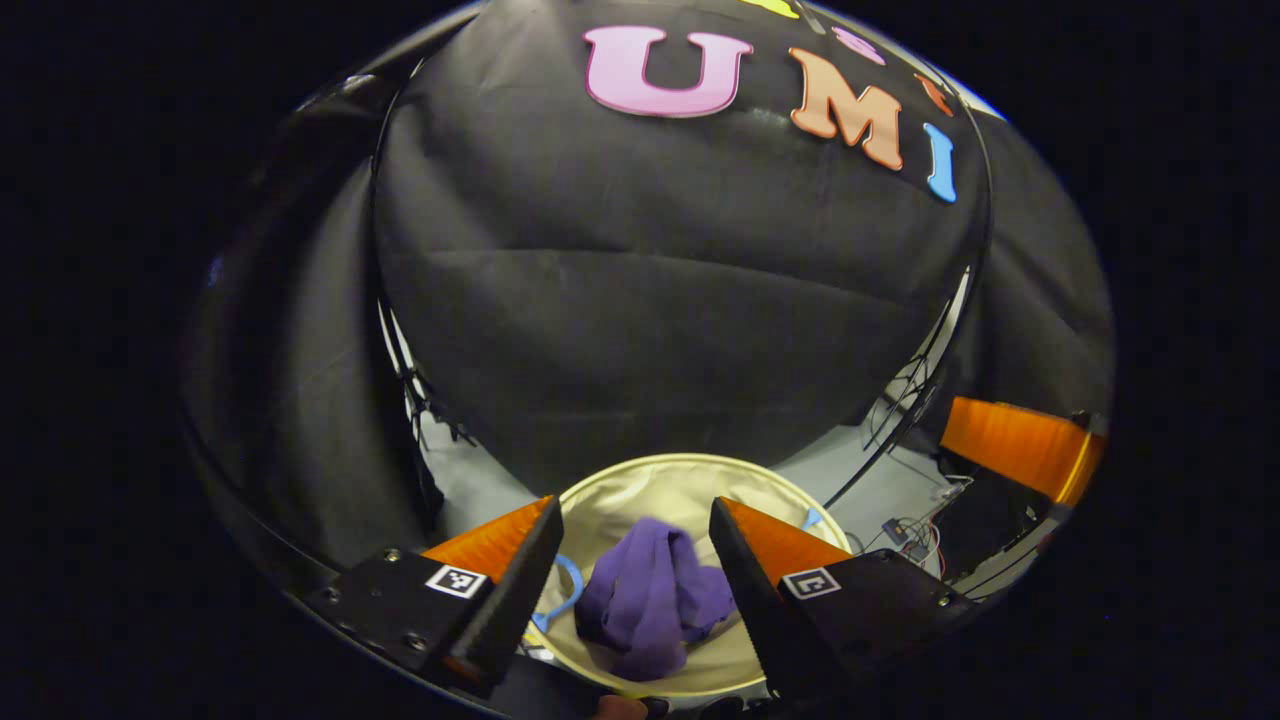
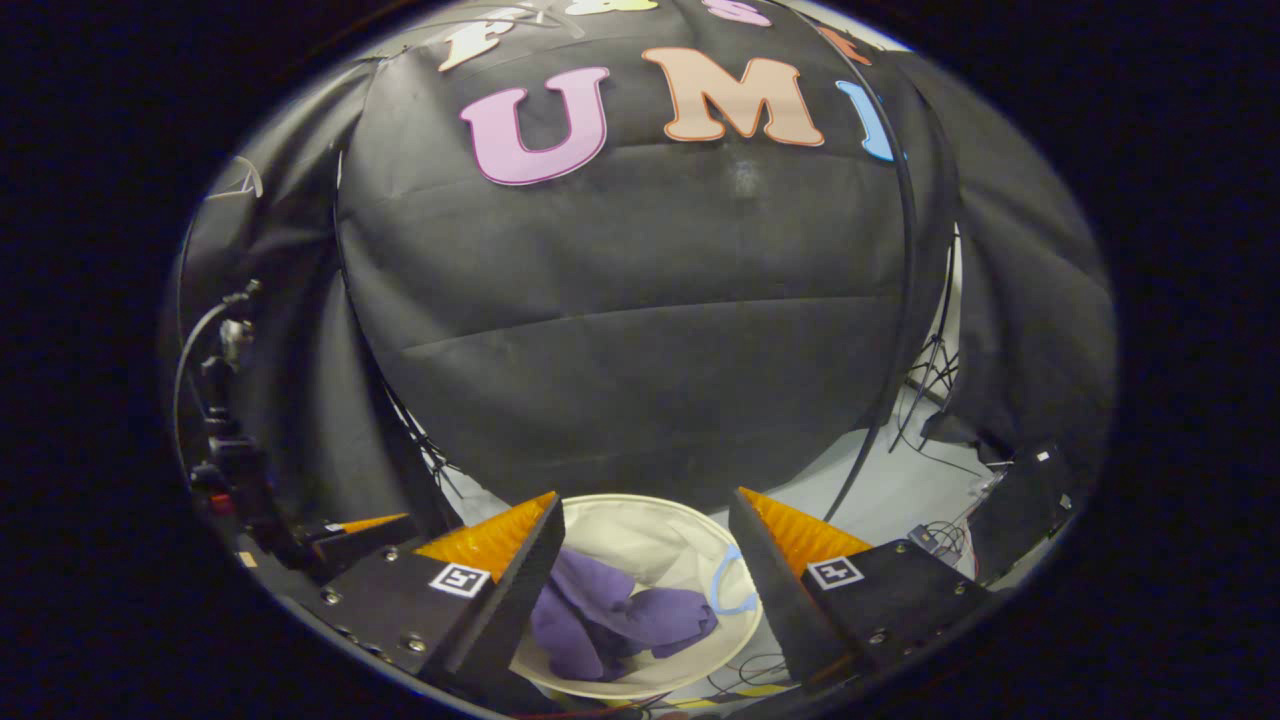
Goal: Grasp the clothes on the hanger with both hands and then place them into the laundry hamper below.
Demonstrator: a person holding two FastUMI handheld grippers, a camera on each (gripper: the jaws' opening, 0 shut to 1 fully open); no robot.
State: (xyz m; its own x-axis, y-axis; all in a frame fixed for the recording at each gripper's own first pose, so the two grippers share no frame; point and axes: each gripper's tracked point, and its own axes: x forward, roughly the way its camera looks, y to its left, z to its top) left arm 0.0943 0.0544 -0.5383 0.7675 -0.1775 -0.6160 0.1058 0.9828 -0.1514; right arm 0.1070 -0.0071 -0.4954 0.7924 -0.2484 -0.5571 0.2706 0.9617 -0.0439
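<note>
I hold both grippers, left (image 1: 632,525) and right (image 2: 645,515), jaws wide apart and empty, above the laundry hamper (image 1: 640,480). The purple clothes (image 1: 650,595) lie crumpled on its floor, near the front rim.

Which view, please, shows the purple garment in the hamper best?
The left gripper view: the garment lies nearly whole between the fingers, inside the hamper. In the right gripper view, the garment is partly hidden behind one finger.

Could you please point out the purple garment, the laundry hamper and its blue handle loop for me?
purple garment (image 1: 650,595): left gripper view, middle of the crumpled cloth.
laundry hamper (image 1: 690,462): left gripper view, far rim.
blue handle loop (image 2: 727,585): right gripper view, on the loop at the hamper's right wall.
</note>
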